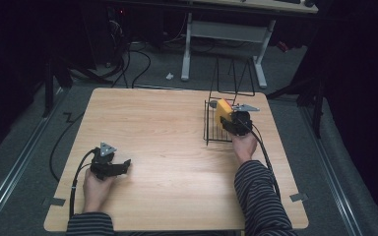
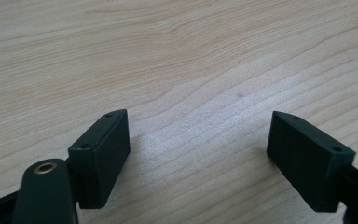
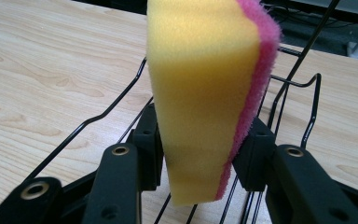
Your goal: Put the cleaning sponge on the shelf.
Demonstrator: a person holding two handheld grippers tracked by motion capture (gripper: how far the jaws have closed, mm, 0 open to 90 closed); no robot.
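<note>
Pinched upright between the jaws of the right gripper [image 3: 200, 154], a yellow sponge [image 3: 200, 93] with a pink scouring face is held over the black wire rack [image 1: 215, 129], apparently for setting inside. Well apart, the left gripper [image 1: 112, 167] is rested wide open on the table [image 1: 167, 147].

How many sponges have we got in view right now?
1. The yellow foam sponge with a pink scouring side is clamped upright in the right gripper, over the black wire rack at the table's far right.
</note>
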